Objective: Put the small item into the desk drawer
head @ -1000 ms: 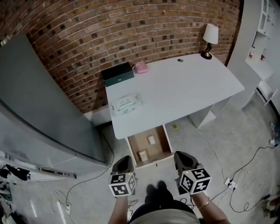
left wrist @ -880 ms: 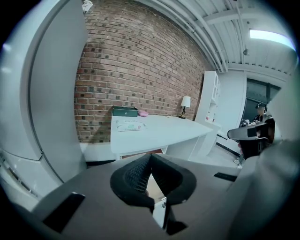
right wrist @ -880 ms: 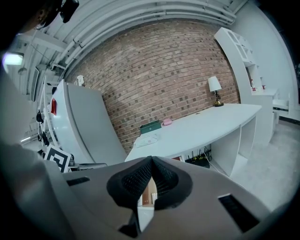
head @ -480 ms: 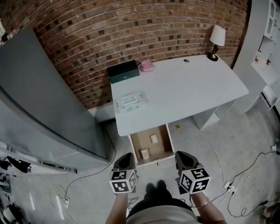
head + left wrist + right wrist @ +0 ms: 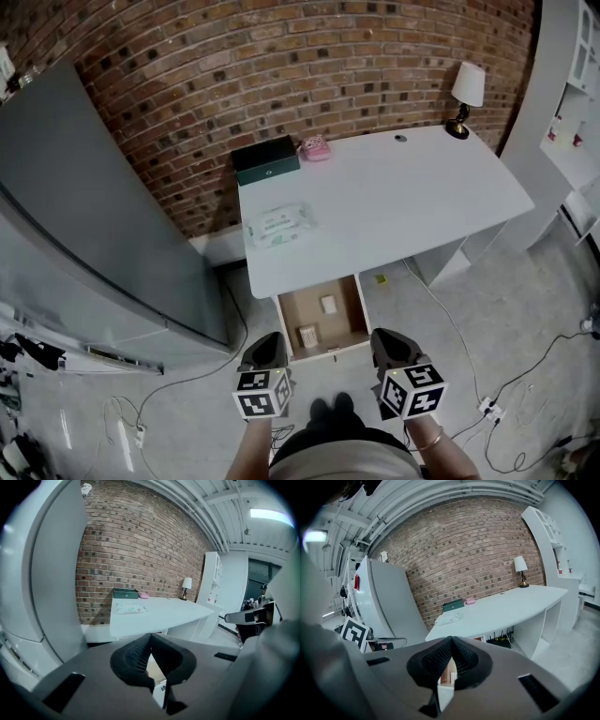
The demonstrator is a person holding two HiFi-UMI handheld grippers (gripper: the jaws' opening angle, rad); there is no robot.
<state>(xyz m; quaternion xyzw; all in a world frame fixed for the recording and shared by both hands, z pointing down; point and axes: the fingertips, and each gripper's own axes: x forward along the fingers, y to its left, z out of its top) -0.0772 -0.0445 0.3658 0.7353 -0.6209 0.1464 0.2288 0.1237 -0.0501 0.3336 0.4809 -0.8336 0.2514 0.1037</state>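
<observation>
Two small pale items are seen in the single open, brown-lined desk drawer (image 5: 305, 311): one small white item (image 5: 328, 304) at the far right and one small cream item (image 5: 307, 335) at the near left. Above, one white desk (image 5: 394, 197) bears one dark green box (image 5: 266, 159), one pink object (image 5: 316, 147), one white wipes packet (image 5: 277, 224) and one white-shaded lamp (image 5: 465, 94). The left gripper (image 5: 266, 345) and right gripper (image 5: 386, 339) are held near the drawer front, the jaws of both closed on nothing.

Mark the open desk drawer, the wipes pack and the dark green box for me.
Open brown-lined desk drawer (image 5: 345, 317): head view, bare drawer floor.
White-and-green soft wipes pack (image 5: 277, 226): head view, middle of its top.
Dark green rectangular box (image 5: 266, 157): head view, centre of its lid.
</observation>
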